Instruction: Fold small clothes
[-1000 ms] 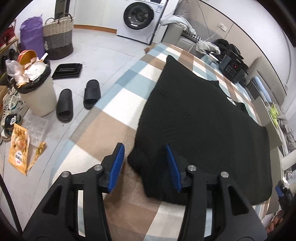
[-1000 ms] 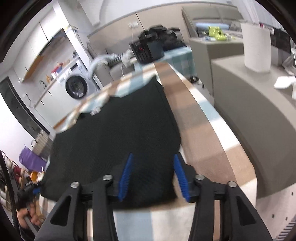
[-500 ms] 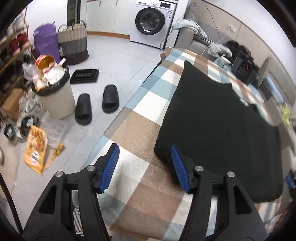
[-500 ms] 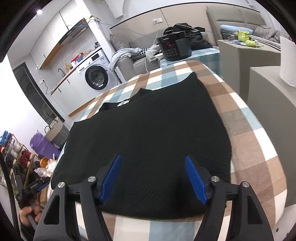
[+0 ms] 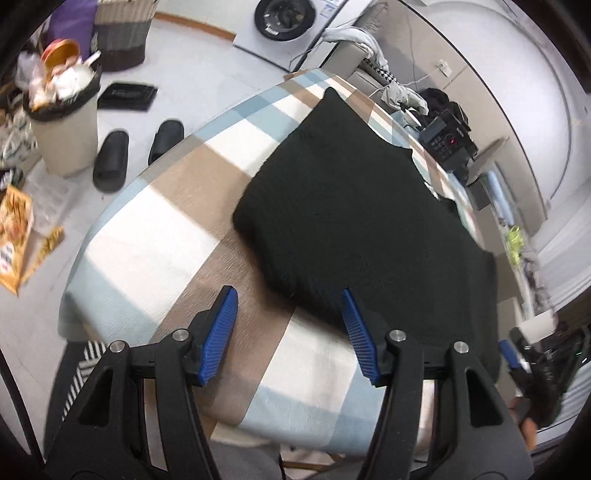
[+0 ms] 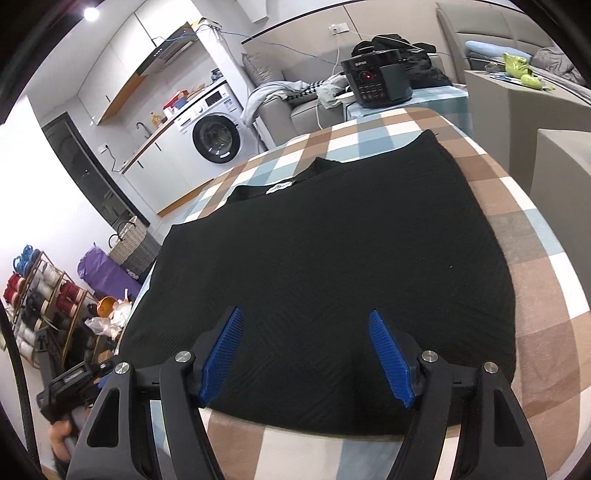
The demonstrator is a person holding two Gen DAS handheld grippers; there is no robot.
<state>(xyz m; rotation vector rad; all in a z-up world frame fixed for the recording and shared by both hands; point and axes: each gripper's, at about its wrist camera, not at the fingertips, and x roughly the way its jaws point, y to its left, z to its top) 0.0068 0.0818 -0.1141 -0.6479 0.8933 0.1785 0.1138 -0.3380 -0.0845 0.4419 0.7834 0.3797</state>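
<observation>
Black garment spread flat on checked cloth over table, collar with label at far side in right wrist view, near hem towards camera

Left gripper: jaws apart, nothing held; blue pads clear of fabric. Positioned over near left corner of garment, left pad above bare cloth, right pad just at garment edge. Contact between right pad and fabric cannot be told because of blur

Right gripper: jaws set wide, nothing clamped. Both pads above near hem of garment, fabric lying flat between and beneath them, no fold raised

Jaw figures rose within last second, level over last half; both grippers have just been opening, nothing between left pads but cloth and garment corner, garment hem under right pads

Seen in left wrist view: bin full of rubbish, pair of slippers on floor left of table, basket beyond. Washer against far wall, cooker at far end of table. Other gripper visible low left in right wrist view, held in a hand
</observation>
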